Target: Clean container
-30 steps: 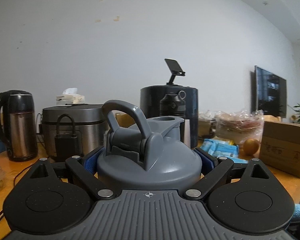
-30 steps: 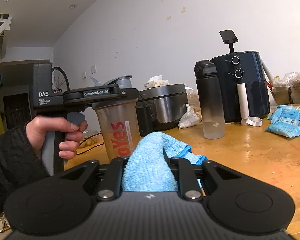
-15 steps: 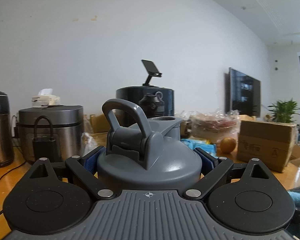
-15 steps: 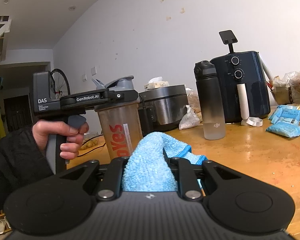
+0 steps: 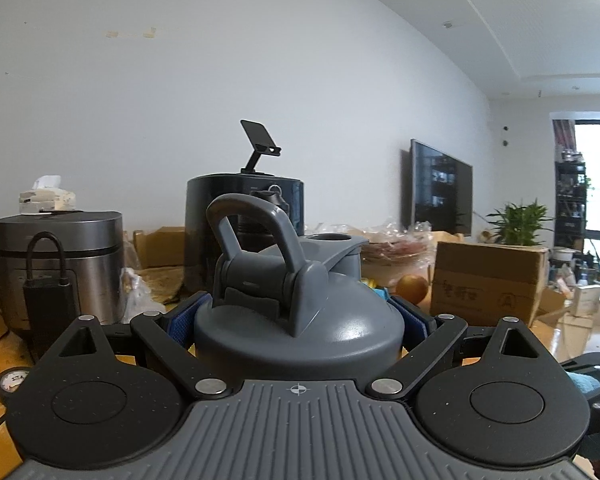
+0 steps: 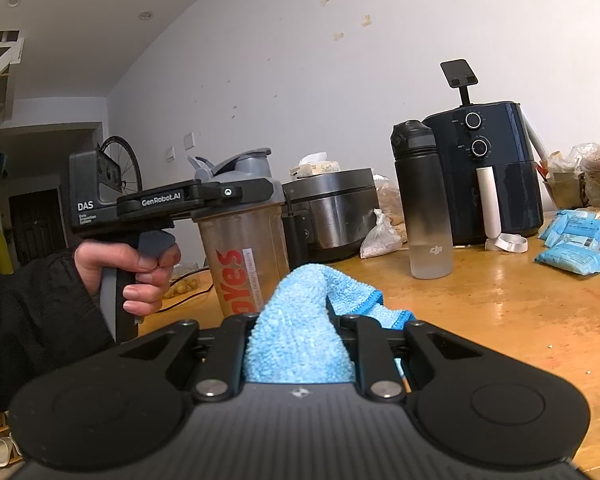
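A translucent shaker bottle with red lettering and a grey flip-top lid stands upright over the wooden table. My left gripper is shut on it at the lid, its blue pads pressing both sides. In the right wrist view, a person's hand in a dark sleeve holds the left gripper by its handle, left of centre. My right gripper is shut on a light blue cloth, which bunches up between the fingers. The cloth sits just right of and below the shaker, apart from it.
On the wooden table stand a black water bottle, a dark air fryer, a steel rice cooker and blue packets. A cardboard box and an orange lie further right.
The left gripper has swung with the shaker; its background slid left, bringing the window and plants into view. In the right wrist view the shaker came closer to the cloth. The right gripper stayed still.
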`<state>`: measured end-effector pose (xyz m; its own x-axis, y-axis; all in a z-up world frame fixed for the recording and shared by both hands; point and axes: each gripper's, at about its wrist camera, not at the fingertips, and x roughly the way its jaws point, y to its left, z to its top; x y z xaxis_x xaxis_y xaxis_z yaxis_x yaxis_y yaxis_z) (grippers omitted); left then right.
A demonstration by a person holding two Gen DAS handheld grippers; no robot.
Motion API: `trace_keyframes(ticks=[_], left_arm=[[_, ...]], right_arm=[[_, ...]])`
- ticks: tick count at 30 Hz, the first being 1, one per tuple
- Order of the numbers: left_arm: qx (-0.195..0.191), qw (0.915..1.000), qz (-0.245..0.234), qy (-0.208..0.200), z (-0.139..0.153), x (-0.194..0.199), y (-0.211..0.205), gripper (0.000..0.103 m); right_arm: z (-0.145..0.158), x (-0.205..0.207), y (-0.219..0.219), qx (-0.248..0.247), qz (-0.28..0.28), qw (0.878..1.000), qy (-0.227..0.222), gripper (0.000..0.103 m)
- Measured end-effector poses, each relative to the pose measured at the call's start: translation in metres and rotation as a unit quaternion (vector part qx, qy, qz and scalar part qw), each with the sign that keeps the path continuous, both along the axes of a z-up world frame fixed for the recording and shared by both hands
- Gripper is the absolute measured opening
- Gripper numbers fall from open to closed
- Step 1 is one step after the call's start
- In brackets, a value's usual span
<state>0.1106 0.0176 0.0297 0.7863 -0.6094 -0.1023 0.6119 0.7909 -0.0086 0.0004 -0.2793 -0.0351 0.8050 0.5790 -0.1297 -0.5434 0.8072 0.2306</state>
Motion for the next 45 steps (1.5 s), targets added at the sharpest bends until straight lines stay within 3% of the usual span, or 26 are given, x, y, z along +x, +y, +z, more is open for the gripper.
trace_keyframes(ticks=[10,45], left_arm=[[-0.006,0.9995,-0.031,0.001,-0.003,0.004,0.005,0.095],[-0.004,0.9994,-0.031,0.013,-0.002,0.007,0.006,0.095]], right_arm=[[0.000,0.001,0.001,0.003,0.003,1.000,-0.001,0.013],[0.028,0.050,0.059,0.009,0.054,0.998,-0.044,0.010]])
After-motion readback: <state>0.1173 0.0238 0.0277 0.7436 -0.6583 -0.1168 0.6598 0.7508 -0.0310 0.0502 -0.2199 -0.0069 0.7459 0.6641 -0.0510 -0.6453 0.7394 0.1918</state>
